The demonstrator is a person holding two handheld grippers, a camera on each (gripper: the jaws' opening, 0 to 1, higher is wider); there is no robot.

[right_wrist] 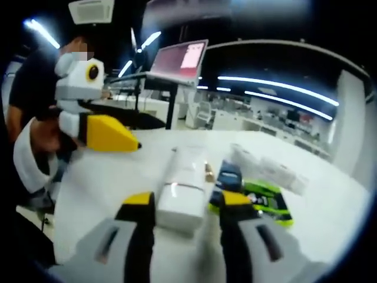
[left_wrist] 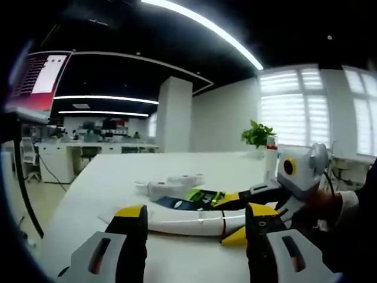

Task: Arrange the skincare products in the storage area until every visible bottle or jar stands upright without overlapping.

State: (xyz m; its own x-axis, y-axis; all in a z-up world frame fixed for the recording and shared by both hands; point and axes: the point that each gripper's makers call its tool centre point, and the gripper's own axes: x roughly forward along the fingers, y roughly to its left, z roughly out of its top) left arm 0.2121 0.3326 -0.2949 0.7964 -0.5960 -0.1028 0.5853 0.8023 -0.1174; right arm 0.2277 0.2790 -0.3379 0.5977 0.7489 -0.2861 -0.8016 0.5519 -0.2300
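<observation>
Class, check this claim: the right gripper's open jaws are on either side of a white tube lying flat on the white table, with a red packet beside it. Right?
Not quite. In the right gripper view the right gripper does straddle the white tube lying on the white table, but the packet beside it is bright green, not red.

Left gripper view: white tube [left_wrist: 194, 223] lying on the table [left_wrist: 106, 188], its right end hidden behind the right gripper [left_wrist: 235, 219] at 4 o'clock, so can't tell if that gripper's tips grip it. Dark blue pack [left_wrist: 177, 203] and green pack [left_wrist: 205, 196] partly covered by it too; labels too small to read. Small bottle [left_wrist: 271, 158] at 3 o'clock, lower part hidden.

Right gripper view: white tube [right_wrist: 184, 188] w/ near end blurred btwn the jaws, contact unclear. Green pack [right_wrist: 268, 200] and dark pack [right_wrist: 230, 175] blurred, print unreadable. White items [right_wrist: 265, 168] at 2 o'clock smeared. Left gripper [right_wrist: 121, 140] at 10 o'clock, one yellow tip seen.
</observation>
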